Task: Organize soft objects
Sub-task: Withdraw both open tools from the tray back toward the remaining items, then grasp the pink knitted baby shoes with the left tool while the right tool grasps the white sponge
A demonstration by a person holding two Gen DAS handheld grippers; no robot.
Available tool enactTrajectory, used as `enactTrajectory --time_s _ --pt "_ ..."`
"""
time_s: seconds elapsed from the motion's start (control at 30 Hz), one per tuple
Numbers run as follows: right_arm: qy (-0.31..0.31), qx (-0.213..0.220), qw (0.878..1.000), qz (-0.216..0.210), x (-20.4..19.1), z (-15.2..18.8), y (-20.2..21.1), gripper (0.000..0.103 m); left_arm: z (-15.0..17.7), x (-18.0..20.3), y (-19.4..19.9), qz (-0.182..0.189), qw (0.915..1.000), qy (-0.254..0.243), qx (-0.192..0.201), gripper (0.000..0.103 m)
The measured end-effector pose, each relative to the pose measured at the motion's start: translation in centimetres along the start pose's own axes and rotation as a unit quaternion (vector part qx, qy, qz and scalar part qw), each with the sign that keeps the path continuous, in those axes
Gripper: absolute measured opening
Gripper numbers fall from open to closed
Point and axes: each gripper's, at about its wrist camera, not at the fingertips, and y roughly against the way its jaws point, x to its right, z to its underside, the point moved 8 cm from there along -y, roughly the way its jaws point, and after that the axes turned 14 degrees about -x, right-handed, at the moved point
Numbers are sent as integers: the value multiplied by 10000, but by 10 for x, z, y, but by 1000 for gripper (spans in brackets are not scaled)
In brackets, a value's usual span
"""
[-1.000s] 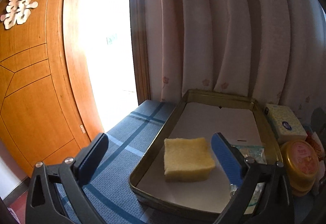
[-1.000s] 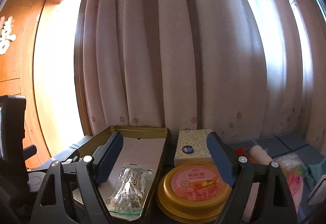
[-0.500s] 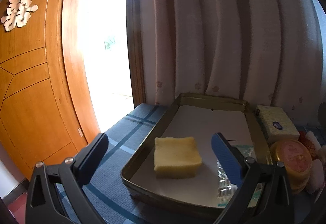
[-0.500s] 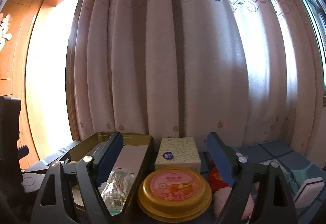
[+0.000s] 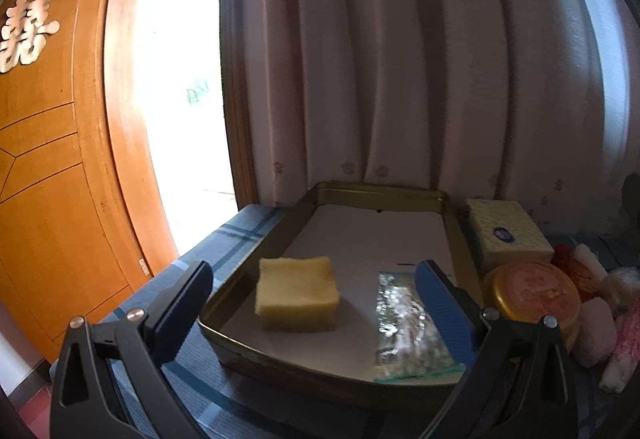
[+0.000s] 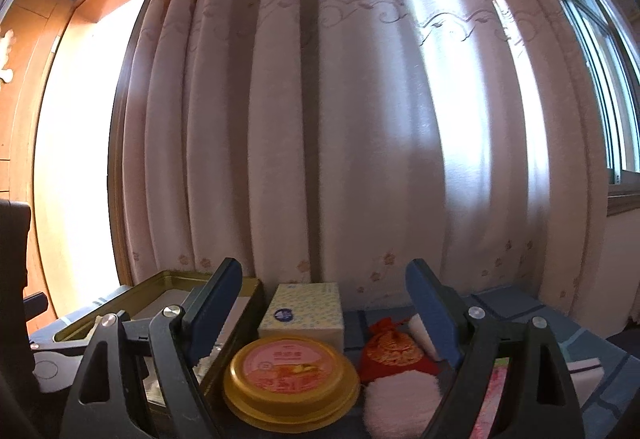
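Nearest the left wrist camera, the left gripper [image 5: 316, 299] hung with its jaws spread wide and nothing between them, poised over the near rim of a brass-coloured tin tray [image 5: 256, 271]. Inside the tray, on its white liner, lay a pale yellow sponge [image 5: 297, 293], a squarish block with a soft, slightly rough face, sitting toward the near left part. Just beside it to the right lay a clear bag of cotton swabs [image 5: 404, 331], partly hidden by the blue right finger. The far half of the liner lay bare up to the back wall.

Close before the right wrist camera, the right gripper [image 6: 324, 315] also stood wide apart and held nothing. Between its fingers sat a round yellow tub [image 6: 290, 379] with a pink lid, a white fluffy ball [image 6: 400, 403] just right of it, a red embroidered pouch [image 6: 394, 351] behind that, and a dotted tissue pack [image 6: 304, 313] farther back. Beyond everything hung the flowered curtain [image 6: 340, 119].
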Motion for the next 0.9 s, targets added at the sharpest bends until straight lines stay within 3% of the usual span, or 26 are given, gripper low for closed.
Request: enactTrajectory --time_s 0.47,0.9 --pt "-148 257 9986 448 53 0 16 86 10 42 19 289 9990 -348 -17 102" --pt "-765 39 9908 1114 153 11 30 86 22 88 36 822 9938 -742 -87 102"
